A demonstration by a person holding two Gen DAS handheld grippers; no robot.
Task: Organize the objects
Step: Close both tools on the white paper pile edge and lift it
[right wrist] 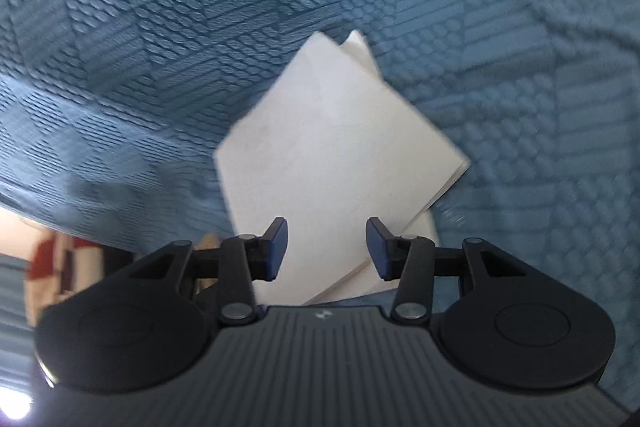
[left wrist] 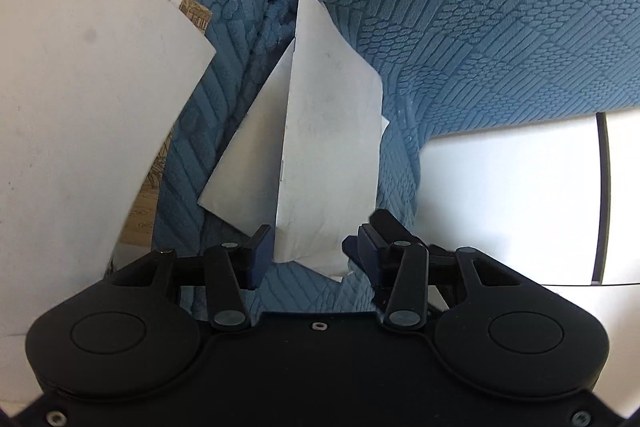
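The left hand-held gripper [left wrist: 310,259] stands partly open around the near corner of a white stapled booklet [left wrist: 320,131], which lies half unfolded on a blue textured blanket [left wrist: 480,27]; its pads do not press the paper. A large white sheet [left wrist: 80,107] lies to its left. The right hand-held gripper [right wrist: 327,247] is likewise partly open over a white booklet [right wrist: 332,147] on the blanket [right wrist: 160,27], gripping nothing.
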